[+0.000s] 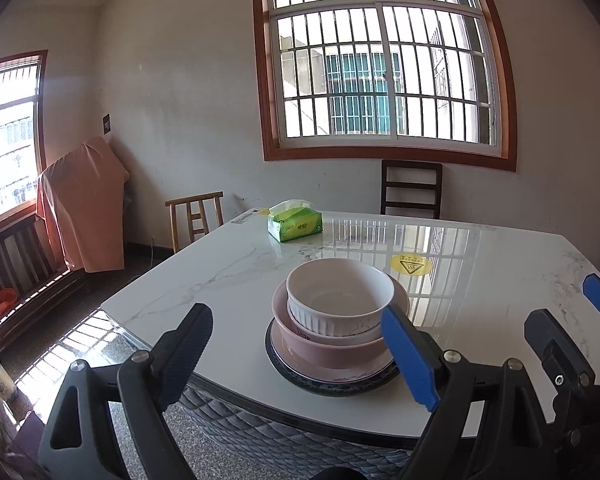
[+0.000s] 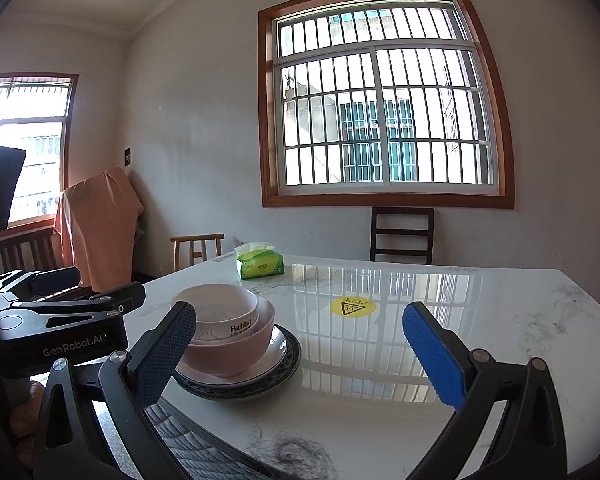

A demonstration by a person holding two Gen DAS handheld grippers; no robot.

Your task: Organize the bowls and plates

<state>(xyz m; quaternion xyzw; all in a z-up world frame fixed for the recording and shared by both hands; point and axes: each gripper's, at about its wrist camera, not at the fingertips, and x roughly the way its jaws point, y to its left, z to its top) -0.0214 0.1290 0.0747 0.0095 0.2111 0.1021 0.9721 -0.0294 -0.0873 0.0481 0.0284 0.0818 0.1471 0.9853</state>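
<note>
Left claw (image 1: 300, 354) wide, empty; white bowl (image 1: 340, 296) upright, nested in pink bowl (image 1: 324, 346).

- A stack of dishes is sitting near the front edge of the surface (image 1: 480, 288): a top bowl (image 1: 340, 292) is nesting in a wider bowl (image 1: 324, 346), which is resting on a plate (image 1: 340, 374) lying on a larger plate (image 1: 332, 389).
- A tissue pack (image 1: 295, 225) is lying behind the stack, near the far edge.
- A round sticker (image 1: 411, 265) is lying behind and right of the stack.
- Two chairs are standing beyond the surface, one (image 1: 411, 188) under the window (image 1: 384, 68), the other (image 1: 195, 216) to its left.
</note>
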